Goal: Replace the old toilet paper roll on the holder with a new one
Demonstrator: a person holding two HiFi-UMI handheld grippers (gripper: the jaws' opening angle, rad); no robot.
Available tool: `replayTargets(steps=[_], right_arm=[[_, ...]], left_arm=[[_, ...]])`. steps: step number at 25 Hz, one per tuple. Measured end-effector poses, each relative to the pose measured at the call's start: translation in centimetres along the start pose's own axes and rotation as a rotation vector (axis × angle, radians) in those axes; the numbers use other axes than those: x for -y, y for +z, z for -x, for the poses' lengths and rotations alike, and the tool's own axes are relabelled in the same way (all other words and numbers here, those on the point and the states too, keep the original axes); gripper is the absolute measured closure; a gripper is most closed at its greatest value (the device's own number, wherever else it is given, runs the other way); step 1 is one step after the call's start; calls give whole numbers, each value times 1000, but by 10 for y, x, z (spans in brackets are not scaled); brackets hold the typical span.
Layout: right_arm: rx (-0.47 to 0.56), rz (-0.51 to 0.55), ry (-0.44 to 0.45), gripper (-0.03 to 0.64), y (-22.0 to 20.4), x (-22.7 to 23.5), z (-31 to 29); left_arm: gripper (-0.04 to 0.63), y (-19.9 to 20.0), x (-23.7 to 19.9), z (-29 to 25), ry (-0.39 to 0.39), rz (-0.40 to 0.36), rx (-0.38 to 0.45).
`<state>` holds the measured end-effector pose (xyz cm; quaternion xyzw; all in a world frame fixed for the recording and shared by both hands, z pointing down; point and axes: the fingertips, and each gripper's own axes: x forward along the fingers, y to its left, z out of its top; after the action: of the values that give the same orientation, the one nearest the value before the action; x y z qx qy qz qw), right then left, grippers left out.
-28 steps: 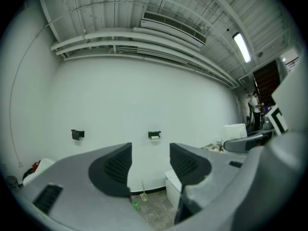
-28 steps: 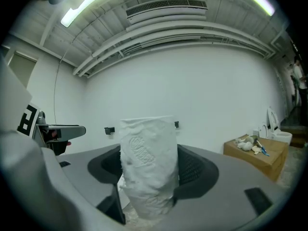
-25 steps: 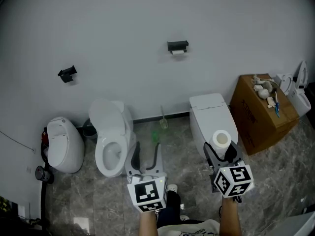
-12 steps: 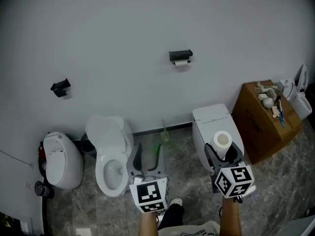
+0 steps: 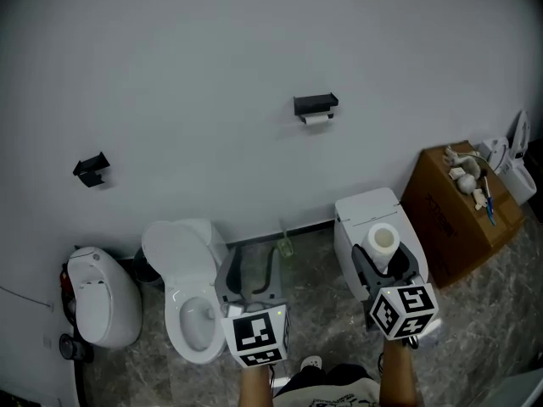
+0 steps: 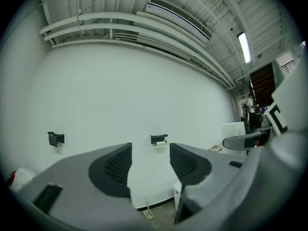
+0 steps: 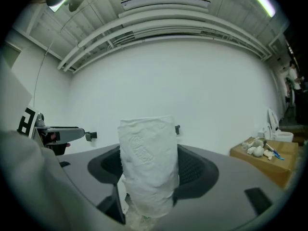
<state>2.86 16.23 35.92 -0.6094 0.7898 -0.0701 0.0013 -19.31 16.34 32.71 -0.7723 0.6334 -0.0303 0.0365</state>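
A black wall holder (image 5: 315, 104) carries a nearly used-up paper roll (image 5: 317, 119) on the white wall; the holder (image 6: 159, 139) also shows far off between the left jaws. My right gripper (image 5: 384, 257) is shut on a new white toilet paper roll (image 5: 383, 242), held upright; the new roll (image 7: 148, 162) fills the middle of the right gripper view and hides most of the holder. My left gripper (image 5: 252, 270) is open with nothing between its fingers. Both grippers hang well below and short of the holder.
A second black holder (image 5: 91, 169) is on the wall at left. On the floor stand a white toilet (image 5: 187, 295), a closed toilet (image 5: 370, 223) under the right gripper, and another unit (image 5: 102, 299). A cardboard box (image 5: 458, 210) with small items sits at right.
The view has shifted: the wall holder sits lower in the frame and the toilets have slid down and left. Both grippers keep their hold and pose, the roll still gripped.
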Motion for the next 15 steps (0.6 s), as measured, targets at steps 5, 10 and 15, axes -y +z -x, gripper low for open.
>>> replayTargets(steps=[5, 10, 15], right_arm=[[-22, 5, -26, 301, -3, 6, -21], [-39, -1, -50, 301, -7, 18, -42], [-48, -6, -48, 301, -10, 33, -70]], left_arm=[[368, -7, -10, -27, -21, 16, -14], [367, -16, -14, -52, -25, 24, -32], [368, -24, -13, -80, -13, 14, -48]])
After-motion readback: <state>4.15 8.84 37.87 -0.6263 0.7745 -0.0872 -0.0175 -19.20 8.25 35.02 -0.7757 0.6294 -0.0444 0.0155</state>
